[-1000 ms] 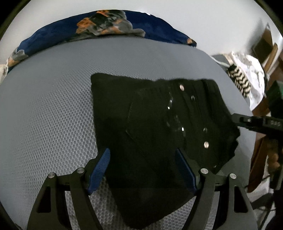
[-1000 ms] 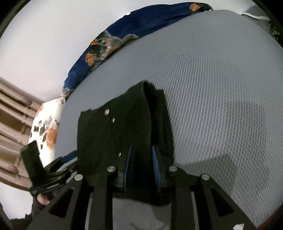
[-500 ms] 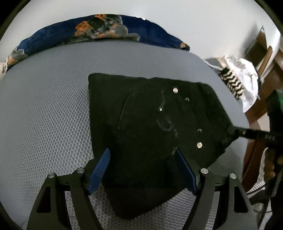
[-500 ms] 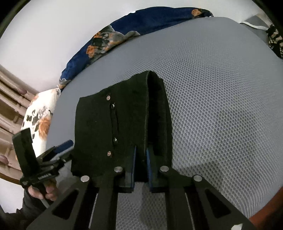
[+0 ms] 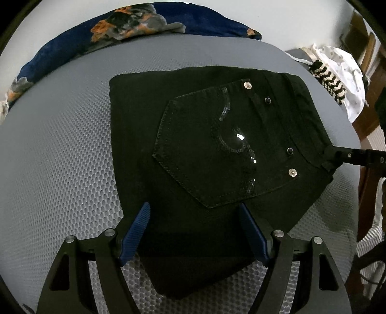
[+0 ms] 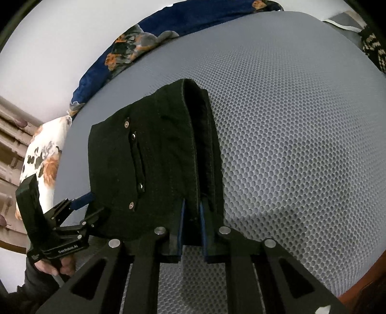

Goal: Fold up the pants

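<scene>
The black pants [image 5: 205, 145] lie folded on the grey mesh bed cover [image 5: 60, 149], back pocket with sequins and metal studs facing up. My left gripper [image 5: 194, 215] is open, its blue pads straddling the near edge of the pants. My right gripper [image 6: 191, 205] is shut on the waistband edge of the pants [image 6: 149, 157]; it shows in the left wrist view [image 5: 331, 157] at the pants' right corner. The left gripper shows in the right wrist view [image 6: 84, 205] at the pants' left edge.
A dark blue floral blanket [image 5: 135, 21] lies along the bed's far edge. A white floral pillow [image 6: 41, 164] is at one side. White and striped clothes [image 5: 337, 74] are heaped past the right edge, beside wooden furniture [image 5: 371, 120].
The pants have been pulled flatter and smoother on the bed. My right gripper has closed tighter on the waistband edge. My left gripper stays open over the near edge.
</scene>
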`<state>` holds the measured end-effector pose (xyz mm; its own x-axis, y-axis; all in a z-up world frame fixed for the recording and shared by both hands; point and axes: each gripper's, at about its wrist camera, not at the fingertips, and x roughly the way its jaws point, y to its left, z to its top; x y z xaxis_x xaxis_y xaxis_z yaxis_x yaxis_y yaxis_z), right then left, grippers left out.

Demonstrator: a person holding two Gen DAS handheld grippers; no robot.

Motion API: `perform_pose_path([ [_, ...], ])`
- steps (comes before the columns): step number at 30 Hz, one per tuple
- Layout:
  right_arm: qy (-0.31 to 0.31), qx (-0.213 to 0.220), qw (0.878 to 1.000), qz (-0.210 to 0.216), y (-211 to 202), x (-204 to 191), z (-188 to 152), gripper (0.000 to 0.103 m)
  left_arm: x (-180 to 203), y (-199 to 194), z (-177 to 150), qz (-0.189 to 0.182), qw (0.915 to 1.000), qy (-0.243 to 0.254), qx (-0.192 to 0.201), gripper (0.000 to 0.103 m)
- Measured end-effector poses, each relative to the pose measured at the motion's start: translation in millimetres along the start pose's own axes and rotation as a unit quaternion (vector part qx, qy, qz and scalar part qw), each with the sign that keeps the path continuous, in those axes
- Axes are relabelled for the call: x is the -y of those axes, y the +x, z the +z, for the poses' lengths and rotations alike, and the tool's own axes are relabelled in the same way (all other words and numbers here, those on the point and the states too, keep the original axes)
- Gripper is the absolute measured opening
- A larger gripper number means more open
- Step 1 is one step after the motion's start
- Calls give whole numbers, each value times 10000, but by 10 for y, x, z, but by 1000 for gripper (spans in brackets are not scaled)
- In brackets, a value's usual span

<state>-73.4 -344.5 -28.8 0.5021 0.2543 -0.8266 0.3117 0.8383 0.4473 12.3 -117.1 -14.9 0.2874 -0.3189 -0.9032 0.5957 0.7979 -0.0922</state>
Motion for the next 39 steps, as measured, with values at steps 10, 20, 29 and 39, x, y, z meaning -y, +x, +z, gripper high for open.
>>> perform_pose_path([
  [10,54,-15,10000,-24,8,-22,-1,13,-16,17,-2,98,9999,-65,-14,76],
  [20,-44,18,10000,17,-44,-77,69,18,-2,23,30,125,9999,-95,-35,76],
  [29,-358,135,9990,-249,-118,-187,191,31,-4,-20,46,167,9998,-88,37,76],
  [39,-521,64,9984,-206,66,-171,363,41,-149,-203,81,446,9983,-98,351,76],
])
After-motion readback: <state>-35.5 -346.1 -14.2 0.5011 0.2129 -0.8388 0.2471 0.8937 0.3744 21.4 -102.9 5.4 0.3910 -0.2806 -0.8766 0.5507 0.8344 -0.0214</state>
